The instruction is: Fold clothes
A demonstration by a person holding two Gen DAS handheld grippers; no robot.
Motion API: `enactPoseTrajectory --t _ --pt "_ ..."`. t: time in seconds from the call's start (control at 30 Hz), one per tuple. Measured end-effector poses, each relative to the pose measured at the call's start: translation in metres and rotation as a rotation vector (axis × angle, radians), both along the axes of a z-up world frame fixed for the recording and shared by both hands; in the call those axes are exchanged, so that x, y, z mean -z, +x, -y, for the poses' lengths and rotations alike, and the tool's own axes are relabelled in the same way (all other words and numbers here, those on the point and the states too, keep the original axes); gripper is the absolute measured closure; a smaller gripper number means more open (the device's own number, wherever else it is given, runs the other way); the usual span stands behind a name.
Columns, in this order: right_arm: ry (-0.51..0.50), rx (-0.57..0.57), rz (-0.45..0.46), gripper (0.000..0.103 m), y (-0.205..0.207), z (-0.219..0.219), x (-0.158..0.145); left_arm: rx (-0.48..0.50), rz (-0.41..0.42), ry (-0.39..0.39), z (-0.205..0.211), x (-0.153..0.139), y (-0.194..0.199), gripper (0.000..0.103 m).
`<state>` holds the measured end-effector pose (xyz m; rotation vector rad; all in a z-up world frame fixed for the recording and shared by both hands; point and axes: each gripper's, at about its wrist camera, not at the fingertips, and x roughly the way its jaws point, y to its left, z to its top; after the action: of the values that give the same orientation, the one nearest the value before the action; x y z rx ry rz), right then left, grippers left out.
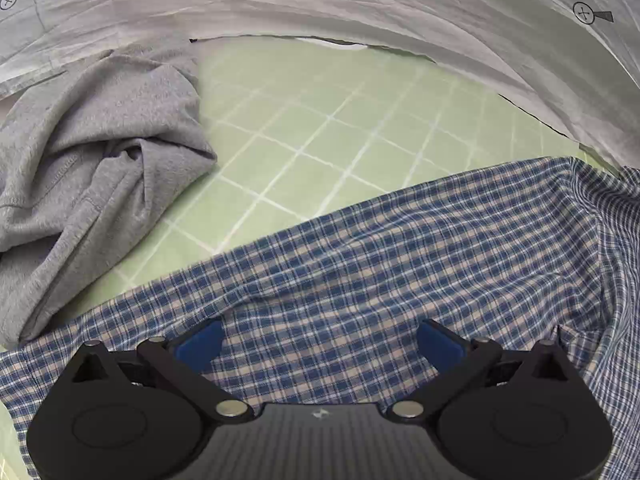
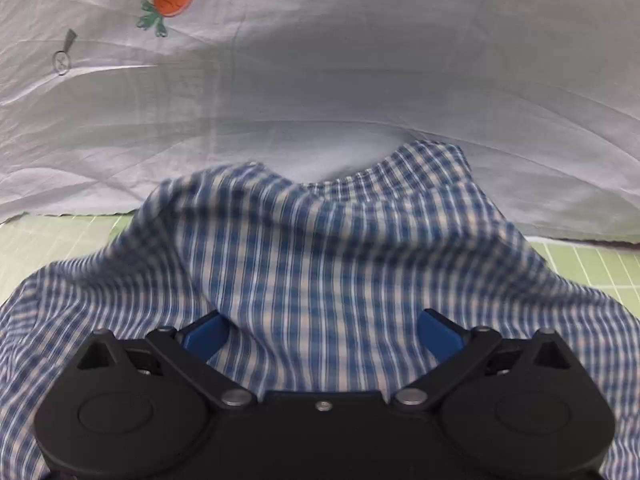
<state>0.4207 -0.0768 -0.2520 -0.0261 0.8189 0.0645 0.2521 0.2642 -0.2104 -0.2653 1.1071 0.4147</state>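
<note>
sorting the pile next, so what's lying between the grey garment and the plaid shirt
In the left wrist view, only bare green grid mat shows between the grey garment and the plaid shirt.

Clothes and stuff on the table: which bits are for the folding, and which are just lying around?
For the folding: plaid shirt, grey sweatshirt, left gripper, right gripper, both open.
Just lying about: white printed sheet, green grid mat.

Woven checked shirt [image 1: 400, 264], fleecy grey garment [image 1: 100, 152] (matt), creased white sheet [image 1: 360, 4].
</note>
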Motion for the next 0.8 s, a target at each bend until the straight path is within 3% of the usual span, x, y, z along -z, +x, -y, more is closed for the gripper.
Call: enactPoseTrajectory --t 0.23,0.47,0.63,0.8 --pt "0.003 0.043 0.007 0.0 0.06 0.008 0.006 0.001 0.01 0.022 -0.002 0.001 0.003 0.0" --pt "-0.004 0.059 -0.031 0.0 0.081 0.007 0.001 -0.015 0.024 0.018 -0.008 0.002 0.004 0.0" --pt "-0.012 0.089 -0.025 0.0 0.047 0.008 -0.018 -0.079 0.039 -0.039 -0.016 -0.006 -0.011 0.0" --pt "-0.031 0.076 -0.03 0.0 -0.049 0.014 -0.037 -0.136 0.066 -0.053 -0.027 -0.02 -0.059 0.0"
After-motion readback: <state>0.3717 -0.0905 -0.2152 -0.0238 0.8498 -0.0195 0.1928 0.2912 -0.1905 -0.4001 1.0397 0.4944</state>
